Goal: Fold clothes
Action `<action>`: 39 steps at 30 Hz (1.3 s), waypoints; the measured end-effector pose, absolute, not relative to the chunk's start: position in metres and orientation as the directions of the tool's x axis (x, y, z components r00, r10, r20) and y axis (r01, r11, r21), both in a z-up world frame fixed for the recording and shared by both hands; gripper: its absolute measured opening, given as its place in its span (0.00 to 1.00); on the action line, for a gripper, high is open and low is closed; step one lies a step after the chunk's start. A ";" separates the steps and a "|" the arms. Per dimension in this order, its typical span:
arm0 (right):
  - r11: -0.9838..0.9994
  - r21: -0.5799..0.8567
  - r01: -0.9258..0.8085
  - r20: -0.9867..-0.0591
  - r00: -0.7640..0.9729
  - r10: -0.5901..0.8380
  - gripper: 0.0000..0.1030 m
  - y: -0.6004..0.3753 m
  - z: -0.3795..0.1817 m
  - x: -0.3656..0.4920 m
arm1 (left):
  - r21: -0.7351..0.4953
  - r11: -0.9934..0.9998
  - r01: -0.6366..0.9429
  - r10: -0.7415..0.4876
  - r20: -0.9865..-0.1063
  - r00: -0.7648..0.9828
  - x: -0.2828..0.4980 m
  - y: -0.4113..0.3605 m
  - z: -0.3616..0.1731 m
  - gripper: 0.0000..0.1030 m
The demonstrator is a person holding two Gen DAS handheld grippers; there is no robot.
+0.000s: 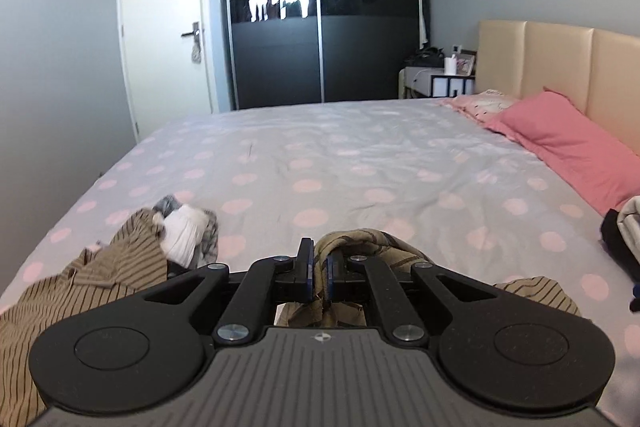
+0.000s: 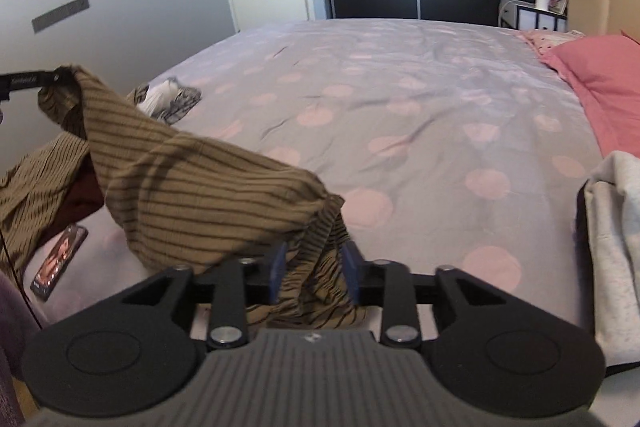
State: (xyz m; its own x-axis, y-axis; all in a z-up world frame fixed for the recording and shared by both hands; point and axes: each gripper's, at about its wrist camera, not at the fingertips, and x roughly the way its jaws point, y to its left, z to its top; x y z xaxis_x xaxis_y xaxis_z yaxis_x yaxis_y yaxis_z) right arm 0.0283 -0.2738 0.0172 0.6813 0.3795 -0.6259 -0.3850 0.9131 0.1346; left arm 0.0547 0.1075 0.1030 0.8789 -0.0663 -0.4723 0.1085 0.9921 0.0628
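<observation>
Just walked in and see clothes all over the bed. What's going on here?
A person is working on a striped brown shirt with two handheld grippers. The left gripper is shut on one bunched part. The shirt also passes between the right gripper's parted jaws. Other clothes lie on the bed.

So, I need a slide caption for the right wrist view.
Striped olive shirt lifted above the polka-dot bed, strung between the left gripper and right gripper.
</observation>
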 end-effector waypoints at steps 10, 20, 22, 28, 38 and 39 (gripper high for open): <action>0.896 0.122 -0.427 -0.748 0.554 0.366 0.49 -0.238 -0.026 0.054 | 0.049 0.997 0.058 -0.024 -0.519 0.854 0.053 0.130 0.073 0.04; 0.894 0.204 -0.399 -0.739 0.537 0.408 0.25 -0.237 -0.027 0.064 | 0.113 0.990 0.088 -0.009 -0.567 0.823 0.049 0.118 0.054 0.41; 0.891 0.230 -0.391 -0.716 0.552 0.427 0.25 -0.239 -0.020 0.063 | 0.128 0.985 0.113 -0.024 -0.551 0.834 0.040 0.109 0.054 0.52; 0.862 0.321 -0.393 -0.661 0.558 0.501 0.25 -0.242 -0.005 0.057 | 0.158 0.948 0.276 -0.154 -0.530 0.834 0.013 0.068 0.055 0.52; 0.857 0.115 -0.502 -0.678 0.591 0.437 0.33 -0.211 0.007 0.040 | 0.186 0.848 0.496 -0.318 -0.569 0.758 -0.024 -0.002 0.030 0.52; 0.857 0.090 -0.507 -0.681 0.597 0.425 0.34 -0.210 0.007 0.039 | 0.193 0.839 0.508 -0.325 -0.571 0.754 -0.026 -0.008 0.028 0.52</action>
State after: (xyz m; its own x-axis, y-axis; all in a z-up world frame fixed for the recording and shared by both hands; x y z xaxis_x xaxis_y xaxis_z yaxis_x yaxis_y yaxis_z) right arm 0.0393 -0.2099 0.0065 0.5968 0.4246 -0.6808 -0.5074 0.8570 0.0898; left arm -0.0262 -0.0077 0.0281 0.7538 -0.3254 -0.5709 0.5084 0.8392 0.1929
